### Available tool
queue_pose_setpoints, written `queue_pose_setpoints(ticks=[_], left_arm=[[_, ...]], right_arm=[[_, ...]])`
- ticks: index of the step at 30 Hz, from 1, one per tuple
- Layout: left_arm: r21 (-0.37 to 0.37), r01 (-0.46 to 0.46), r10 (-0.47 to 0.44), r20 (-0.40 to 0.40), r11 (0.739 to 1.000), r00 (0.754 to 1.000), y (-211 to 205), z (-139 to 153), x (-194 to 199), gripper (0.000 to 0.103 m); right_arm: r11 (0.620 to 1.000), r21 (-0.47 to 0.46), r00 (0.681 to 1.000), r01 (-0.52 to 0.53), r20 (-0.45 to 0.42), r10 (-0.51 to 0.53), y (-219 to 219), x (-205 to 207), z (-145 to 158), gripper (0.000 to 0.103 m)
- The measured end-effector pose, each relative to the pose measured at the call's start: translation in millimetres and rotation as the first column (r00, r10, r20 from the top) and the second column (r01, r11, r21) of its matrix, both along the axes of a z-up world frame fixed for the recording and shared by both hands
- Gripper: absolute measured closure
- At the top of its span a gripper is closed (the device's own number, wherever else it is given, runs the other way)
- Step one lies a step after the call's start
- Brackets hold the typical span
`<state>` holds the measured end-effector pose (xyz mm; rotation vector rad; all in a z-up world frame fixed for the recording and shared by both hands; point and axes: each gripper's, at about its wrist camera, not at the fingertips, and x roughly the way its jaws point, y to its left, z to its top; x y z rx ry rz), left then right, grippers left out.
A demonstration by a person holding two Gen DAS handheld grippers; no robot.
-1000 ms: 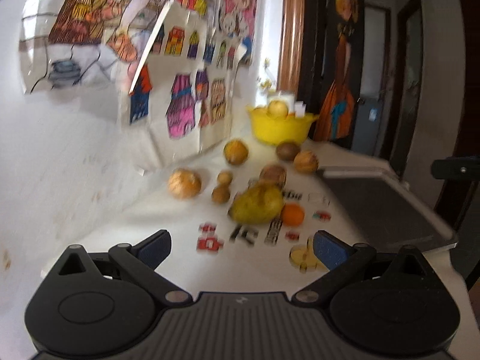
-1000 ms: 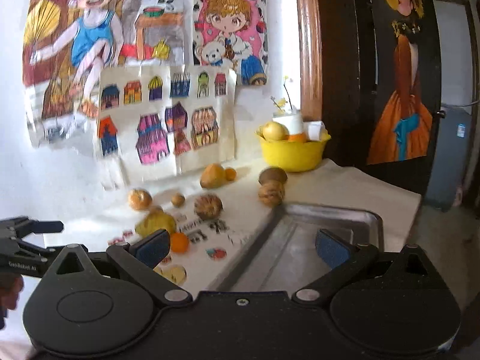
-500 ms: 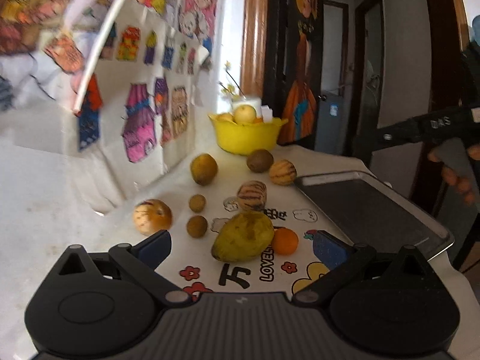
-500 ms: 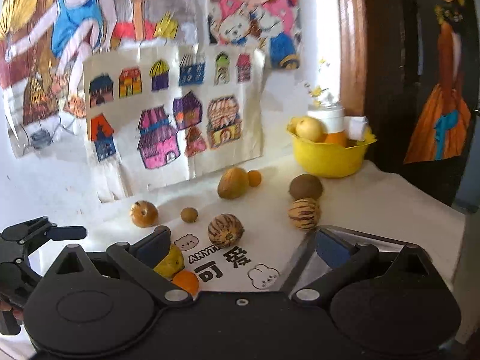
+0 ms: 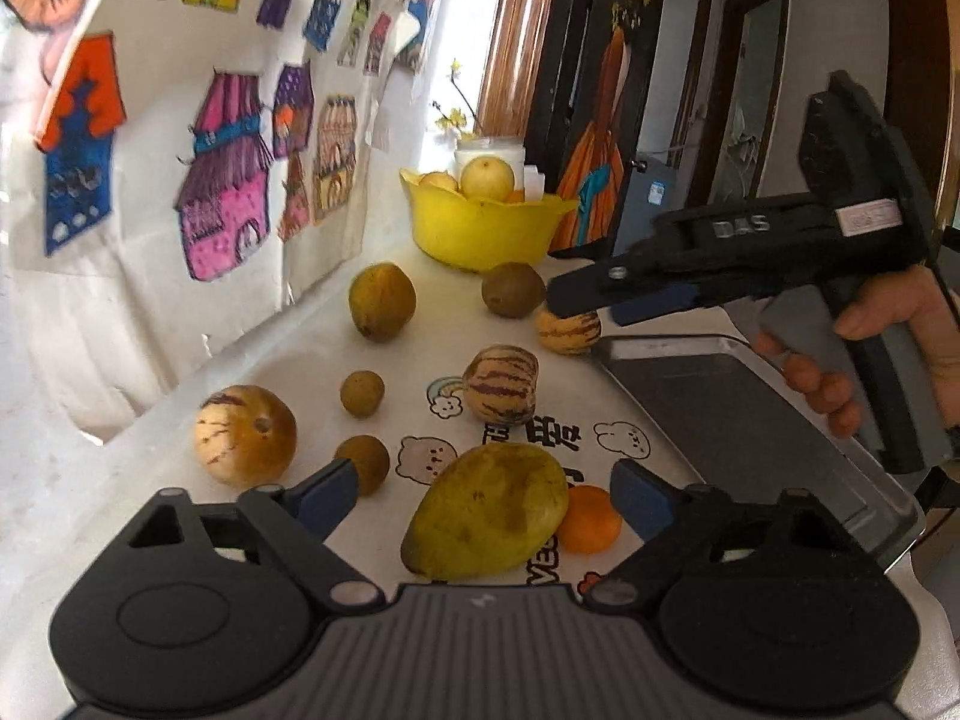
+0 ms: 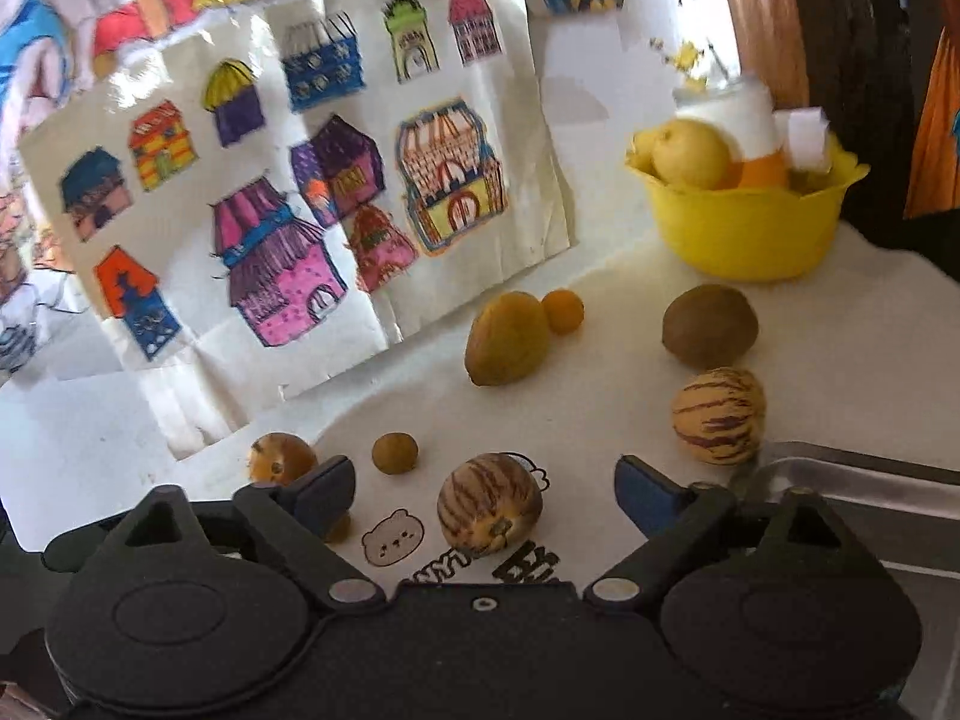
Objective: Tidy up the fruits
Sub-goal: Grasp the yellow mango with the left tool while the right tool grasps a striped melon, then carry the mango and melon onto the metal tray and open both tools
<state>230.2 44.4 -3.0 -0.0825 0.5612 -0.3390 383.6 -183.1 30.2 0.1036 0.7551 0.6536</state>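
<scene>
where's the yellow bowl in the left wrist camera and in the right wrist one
Left wrist: the yellow bowl sits upper centre, at the far end of the table, beyond the loose fruit.
Right wrist: the bowl sits upper right, by the wall.
Shared landmark: the brown kiwi lying just in front of it.

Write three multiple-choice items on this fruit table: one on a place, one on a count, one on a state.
1. Where does the small orange citrus fruit lie?
A. In the bowl
B. Beside the large yellow-green mango
C. On the tray

2. How many striped round melons lie loose on the white table?
A. One
B. Three
C. Five

3. What lies on the grey metal tray?
A. Nothing visible
B. A mango
C. Two melons

Key: 1 B, it touches the mango's right side. 2 B, counted in the left wrist view. 3 A, its visible surface is bare.
</scene>
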Motion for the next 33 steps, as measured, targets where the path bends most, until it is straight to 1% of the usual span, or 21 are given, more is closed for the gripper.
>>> queue_pose_setpoints(ticks=[4,6,9,12,14,17,19,20,22,23,30,32,33], left_arm=[[-0.026,0.031,-0.032,-0.035,0.999,0.999,3,-6,10,0.02],[-0.034,0.04,-0.042,-0.051,0.999,0.998,4,-9,14,0.022],[-0.033,0.05,-0.052,-0.068,0.998,0.996,5,-13,19,0.024],[-0.006,0.055,-0.055,-0.095,0.998,0.994,2,-18,26,0.026],[-0.013,0.056,-0.057,-0.103,0.998,0.993,2,-19,29,0.027],[-0.024,0.054,-0.056,-0.108,0.998,0.993,3,-20,33,0.028],[-0.038,0.052,-0.056,-0.118,0.998,0.991,5,-20,36,0.035],[-0.044,0.052,-0.058,-0.123,0.998,0.991,5,-20,38,0.037],[-0.061,0.057,-0.065,-0.136,0.997,0.989,6,-20,40,0.045],[-0.068,0.055,-0.065,-0.144,0.996,0.988,6,-20,40,0.046],[-0.1,0.038,-0.054,-0.161,0.994,0.985,8,-22,42,0.047],[-0.101,0.042,-0.058,-0.162,0.994,0.985,8,-22,42,0.046],[-0.099,0.045,-0.06,-0.163,0.994,0.985,7,-22,43,0.046]], right_arm=[[1.0,0.001,0.999,-0.003,-0.051,0.003,6,12,-17,0.017],[1.0,-0.004,0.998,-0.009,-0.067,0.009,10,14,-23,0.021],[1.0,-0.018,0.997,-0.017,-0.077,0.016,16,16,-31,0.023],[1.0,-0.024,0.996,-0.011,-0.093,0.009,19,20,-37,0.023],[1.0,-0.029,0.995,-0.003,-0.098,0.0,21,21,-40,0.023],[1.0,-0.027,0.995,0.004,-0.102,-0.006,23,23,-43,0.026],[1.0,-0.031,0.995,0.006,-0.104,-0.009,23,24,-45,0.029],[0.999,-0.03,0.995,0.011,-0.103,-0.014,24,24,-46,0.03],[0.999,-0.024,0.994,0.021,-0.108,-0.024,23,25,-47,0.032],[1.0,-0.02,0.994,0.023,-0.11,-0.025,23,25,-48,0.033],[1.0,-0.022,0.995,0.018,-0.099,-0.02,26,23,-48,0.041],[1.0,-0.021,0.994,0.02,-0.104,-0.023,27,24,-49,0.041],[1.0,-0.019,0.994,0.023,-0.103,-0.025,27,24,-49,0.043]])
